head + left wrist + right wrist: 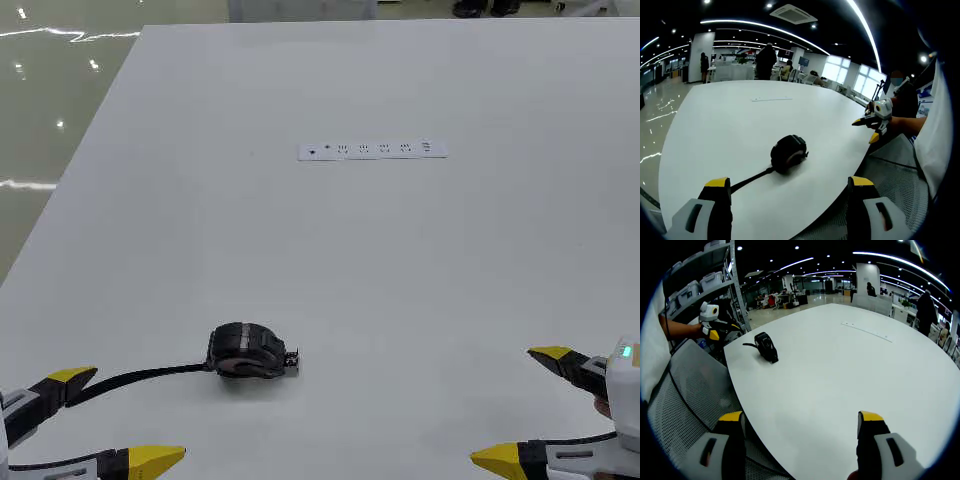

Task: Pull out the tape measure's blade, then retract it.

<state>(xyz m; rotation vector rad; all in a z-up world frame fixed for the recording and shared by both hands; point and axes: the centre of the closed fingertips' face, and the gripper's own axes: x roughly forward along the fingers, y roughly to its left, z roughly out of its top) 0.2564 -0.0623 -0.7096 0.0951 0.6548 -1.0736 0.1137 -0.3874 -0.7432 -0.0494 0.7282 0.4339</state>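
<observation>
A black tape measure (249,351) lies on the white table (400,250), its blade tab pointing right and a black wrist strap (140,378) trailing left. In the left gripper view the tape measure (788,152) sits a short way ahead of my left gripper (790,192), which is open with nothing between its yellow-tipped fingers. The left gripper (110,420) is at the bottom left of the head view, near the strap's end. My right gripper (535,410) is open at the bottom right, well apart from the tape measure (766,346). The blade is inside the case.
A white strip with printed marks (372,150) lies flat at mid-table. The table's left edge (70,180) borders a glossy floor. A grey mesh chair (685,390) stands by the near edge. People stand far behind the table (767,60).
</observation>
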